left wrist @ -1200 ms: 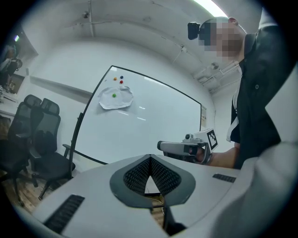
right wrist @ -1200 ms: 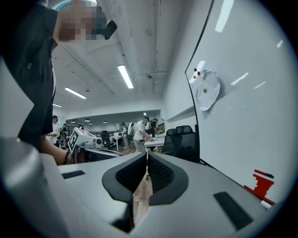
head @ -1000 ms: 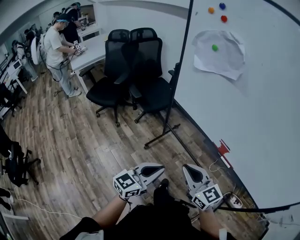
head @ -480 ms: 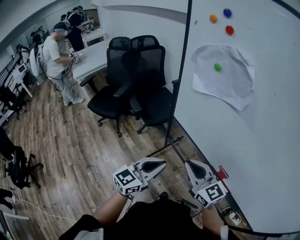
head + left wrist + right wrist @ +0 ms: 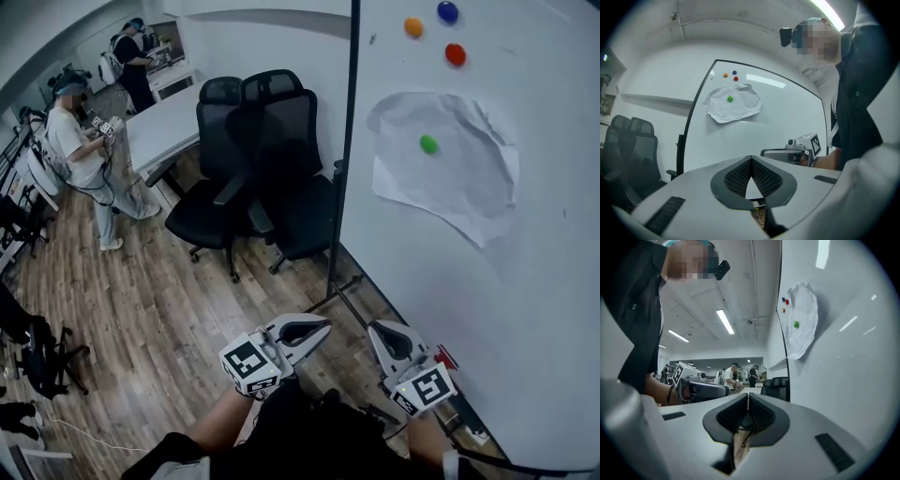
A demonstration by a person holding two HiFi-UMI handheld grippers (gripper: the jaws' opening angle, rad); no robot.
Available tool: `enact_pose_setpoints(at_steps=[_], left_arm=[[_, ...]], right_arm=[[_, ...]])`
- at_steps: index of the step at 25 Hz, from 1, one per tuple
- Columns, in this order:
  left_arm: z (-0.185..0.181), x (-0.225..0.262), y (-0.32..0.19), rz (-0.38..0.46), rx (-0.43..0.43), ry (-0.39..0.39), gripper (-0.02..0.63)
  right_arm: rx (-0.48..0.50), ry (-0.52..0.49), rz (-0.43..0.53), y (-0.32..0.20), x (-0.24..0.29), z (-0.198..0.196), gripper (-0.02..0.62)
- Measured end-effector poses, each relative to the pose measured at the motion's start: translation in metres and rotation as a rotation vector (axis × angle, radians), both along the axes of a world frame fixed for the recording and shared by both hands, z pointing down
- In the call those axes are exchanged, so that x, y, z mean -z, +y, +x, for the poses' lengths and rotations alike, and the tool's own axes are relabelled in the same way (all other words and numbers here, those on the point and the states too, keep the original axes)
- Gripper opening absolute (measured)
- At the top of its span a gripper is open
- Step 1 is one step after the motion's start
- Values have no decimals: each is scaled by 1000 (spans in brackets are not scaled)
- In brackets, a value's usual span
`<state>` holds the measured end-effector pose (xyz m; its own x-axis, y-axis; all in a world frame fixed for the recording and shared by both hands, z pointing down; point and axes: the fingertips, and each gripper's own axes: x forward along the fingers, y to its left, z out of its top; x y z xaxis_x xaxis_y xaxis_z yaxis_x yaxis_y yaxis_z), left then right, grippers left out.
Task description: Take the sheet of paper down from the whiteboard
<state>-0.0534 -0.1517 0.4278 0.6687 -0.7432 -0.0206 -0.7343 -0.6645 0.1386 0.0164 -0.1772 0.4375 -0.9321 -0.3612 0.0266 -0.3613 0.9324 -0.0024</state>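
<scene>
Right now both my grippers are empty, fingers pressed together: the left gripper and the right gripper sit low in front of me, pointing level. Both are well apart from the sheet of paper, which hangs high on the whiteboard. A green magnet on its upper middle pins it there, so I judge the magnet must come off first. The crumpled lower edge lifts off the board, which should give my fingers something to pinch. Only the head view shows both grippers below the sheet and the office chairs beside the board's stand. The left gripper view takes the sheet almost face-on, while the right gripper view catches it edge-on, bulging from the surface.
</scene>
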Motion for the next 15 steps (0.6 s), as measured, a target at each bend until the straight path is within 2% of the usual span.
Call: enact_pose_setpoints(at_steps=[4,12,15], left_arm=[[-3,21,-26,62,-76,-11,11],[-18,69,-80,178,-219,-12,11],[-24,91,-98,260,-269,-24,11]], right_arm=[[-37,3,15,-15,15,-8,21],[-183,3,185,-44,77,-25,23],[-271,-1,266,-52,108,-24,23]])
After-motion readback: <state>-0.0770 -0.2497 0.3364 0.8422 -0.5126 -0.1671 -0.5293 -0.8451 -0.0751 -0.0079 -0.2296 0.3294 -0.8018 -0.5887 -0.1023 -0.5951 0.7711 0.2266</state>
